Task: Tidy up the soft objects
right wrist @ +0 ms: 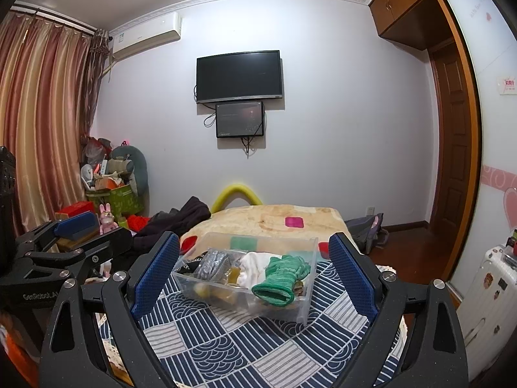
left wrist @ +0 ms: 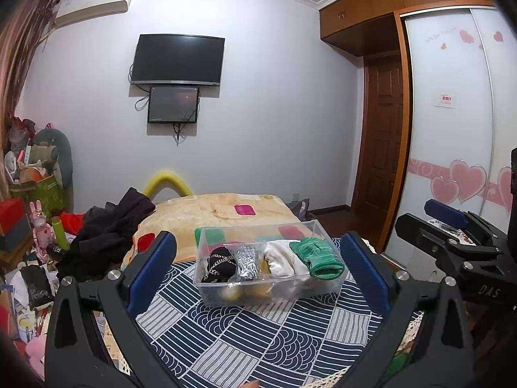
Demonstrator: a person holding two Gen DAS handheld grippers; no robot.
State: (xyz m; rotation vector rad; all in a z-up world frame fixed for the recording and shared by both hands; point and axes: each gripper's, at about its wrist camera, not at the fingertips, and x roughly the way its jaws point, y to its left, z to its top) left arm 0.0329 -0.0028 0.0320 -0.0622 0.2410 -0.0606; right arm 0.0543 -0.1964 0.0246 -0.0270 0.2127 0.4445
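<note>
A clear plastic box (left wrist: pixel 318 226) stands on the blue patterned cloth (left wrist: pixel 258 336). It holds a green knit item (left wrist: pixel 318 258), a white cloth (left wrist: pixel 281 260), a silver sparkly item (left wrist: pixel 247 262) and a black item (left wrist: pixel 219 266). The box (right wrist: pixel 310 297) and the green item (right wrist: pixel 281 278) also show in the right wrist view. My left gripper (left wrist: pixel 258 268) is open and empty, short of the box. My right gripper (right wrist: pixel 255 274) is open and empty, also short of the box. Each gripper shows at the edge of the other's view.
A beige blanket (left wrist: pixel 219 210) with a pink square (left wrist: pixel 244 209) lies behind the box. Dark clothes (left wrist: pixel 110 229) are piled at the left. Clutter and a green bin (right wrist: pixel 119 199) fill the left corner. A white suitcase (right wrist: pixel 484 294) stands at the right by the wardrobe.
</note>
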